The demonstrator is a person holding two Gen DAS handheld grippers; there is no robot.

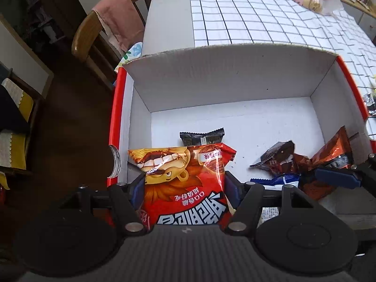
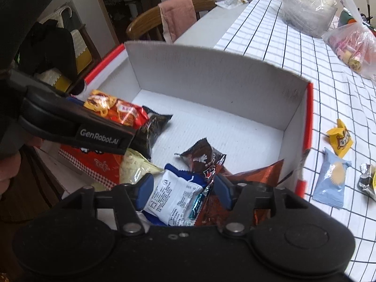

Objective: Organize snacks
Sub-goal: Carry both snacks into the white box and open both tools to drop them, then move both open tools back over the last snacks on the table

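Snacks are being gathered into a white cardboard box. Inside its near-left corner, the left gripper clamps an orange noodle packet; release should wait until it rests flat. Beside it, the right gripper stands open around a blue-white packet.

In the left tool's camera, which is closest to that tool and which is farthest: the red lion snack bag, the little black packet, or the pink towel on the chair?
1. Red lion snack bag: right between the left tool fingers, at the box's near edge.
2. Little black packet: just behind the bag, on the box floor.
3. Pink towel: far off to the upper left, draped over the chair.
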